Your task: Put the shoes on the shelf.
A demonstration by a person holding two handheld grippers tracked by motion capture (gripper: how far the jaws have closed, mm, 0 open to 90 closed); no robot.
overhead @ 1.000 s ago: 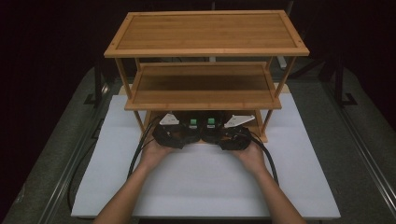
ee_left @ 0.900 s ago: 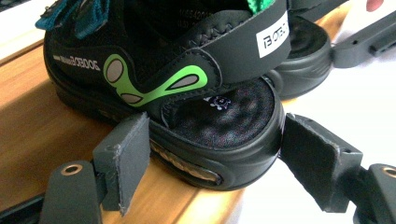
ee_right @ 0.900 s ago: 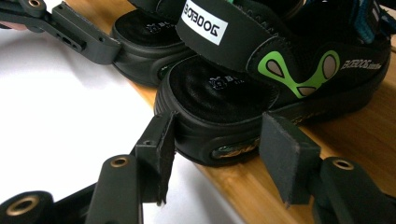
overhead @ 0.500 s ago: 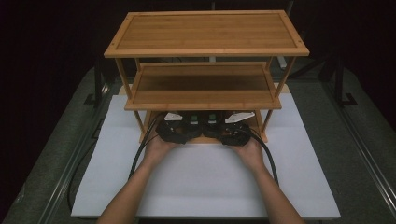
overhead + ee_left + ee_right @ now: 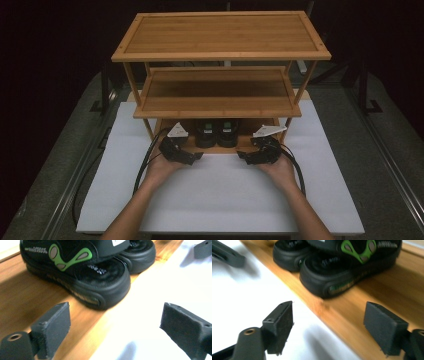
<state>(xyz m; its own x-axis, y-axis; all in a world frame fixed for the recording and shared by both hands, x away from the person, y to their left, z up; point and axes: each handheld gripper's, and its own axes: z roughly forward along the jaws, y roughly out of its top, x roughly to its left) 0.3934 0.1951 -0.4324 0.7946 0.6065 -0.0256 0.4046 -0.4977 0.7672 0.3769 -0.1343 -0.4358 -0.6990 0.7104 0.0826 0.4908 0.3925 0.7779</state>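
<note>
1. Our left gripper (image 5: 197, 156): jaws just opened wide, nothing between them.
2. Our right gripper (image 5: 242, 156): same, jaws just opened, empty.
3. Black-green sandals (image 5: 216, 133) sit side by side on the rack's bottom shelf (image 5: 172, 126), between both grippers, untouched.
4. The rack stands on the white worktop (image 5: 220, 195).

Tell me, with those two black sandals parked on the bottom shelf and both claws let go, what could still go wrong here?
Both sandals sit close to the front edge of the bottom shelf, heels toward the white mat. The left gripper and right gripper have just been opening, nothing between their jaws, and hang right beside the heels. A careless pull-back might clip a heel and drag a sandal off, or bump the middle shelf just above.
</note>
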